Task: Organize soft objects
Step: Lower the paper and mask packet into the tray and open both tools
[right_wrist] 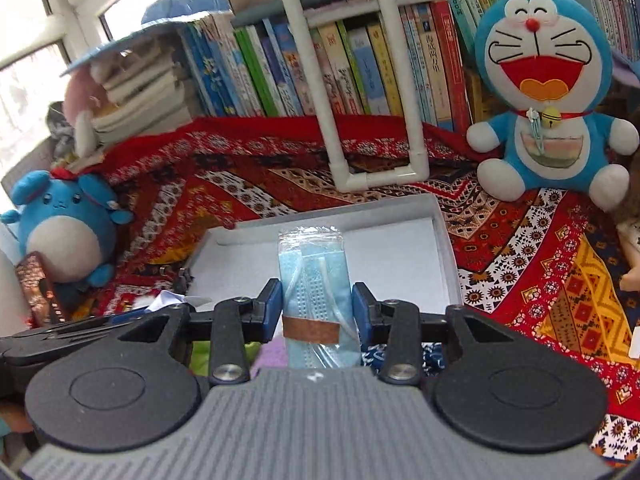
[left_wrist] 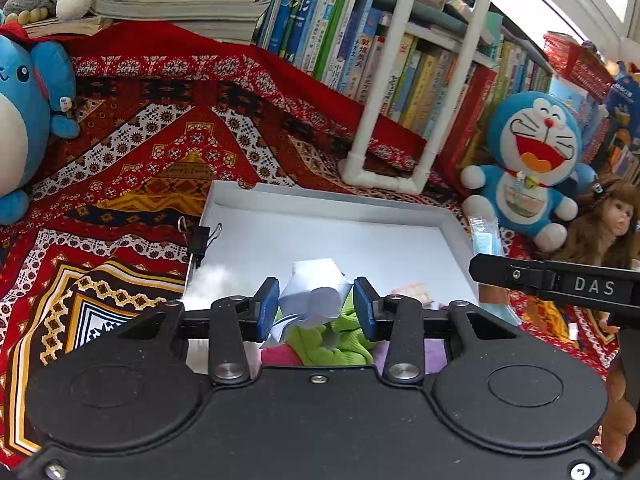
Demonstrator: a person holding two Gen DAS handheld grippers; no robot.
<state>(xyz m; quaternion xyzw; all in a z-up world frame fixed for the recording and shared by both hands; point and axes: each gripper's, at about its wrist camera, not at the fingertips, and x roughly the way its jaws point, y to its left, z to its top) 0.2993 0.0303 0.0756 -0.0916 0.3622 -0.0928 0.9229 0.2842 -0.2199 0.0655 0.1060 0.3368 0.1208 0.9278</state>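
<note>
Container: shallow white rectangular cardboard tray (left_wrist: 452,216) on red patterned cloth (left_wrist: 132,152), interior bare at the far half; white cotton fluff (left_wrist: 216,280) sits at its near left corner. Left gripper (left_wrist: 316,306) is clamped on a crumpled pale-blue paper wad (left_wrist: 316,292) above the tray. Right gripper (right_wrist: 317,306) is clamped on a plastic-wrapped, folded light-blue face mask (right_wrist: 314,276), upright over the tray.

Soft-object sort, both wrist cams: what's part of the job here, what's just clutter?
Job:
- left claw, shut on a white paper wad
- right claw, shut on a bagged blue mask
- white tray
- green cloth

Clutter:
- Doraemon plush
- blue round plush
- doll
- books
- binder clip
</note>
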